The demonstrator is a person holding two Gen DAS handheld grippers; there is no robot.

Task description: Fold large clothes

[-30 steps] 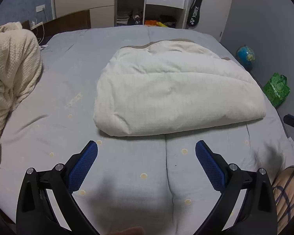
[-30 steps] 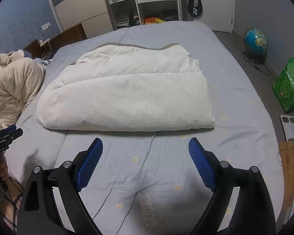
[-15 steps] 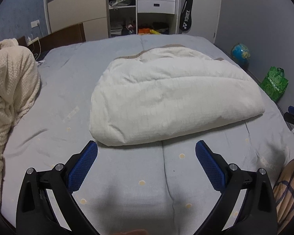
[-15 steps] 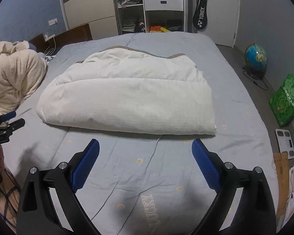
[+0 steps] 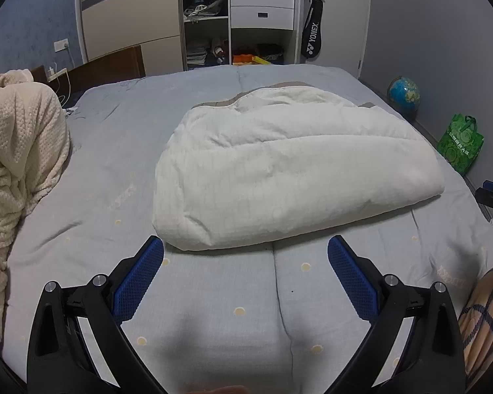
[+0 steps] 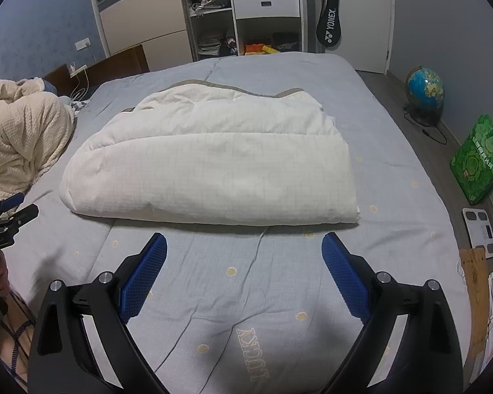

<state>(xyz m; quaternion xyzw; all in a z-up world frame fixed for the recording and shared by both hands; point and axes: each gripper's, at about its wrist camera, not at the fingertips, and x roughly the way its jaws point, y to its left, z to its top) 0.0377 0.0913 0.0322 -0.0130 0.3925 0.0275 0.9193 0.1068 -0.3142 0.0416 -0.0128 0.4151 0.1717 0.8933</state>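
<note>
Cream quilt [image 5: 289, 170] is lying folded mid-bed [image 5: 115, 151], at twelve o'clock from both claws. Left claw [image 5: 245, 256] and right claw [image 6: 244, 249] are hovering wide, empty. Next fold likely needs gripping an end.

Both views are dim and cool, lit softly from above and behind the cameras, with a bluish cast over the bed [image 5: 121, 151] and walls. A soft dark shadow lies along the near edge of the white folded quilt [image 6: 210, 170], and broader blurred shadows fall on the bed sheet just ahead of each lens. Fisheye curvature bends the wardrobe [image 5: 128, 16] and room edges, with black vignetting in the corners. Focus is fairly sharp throughout; no glare.
</note>
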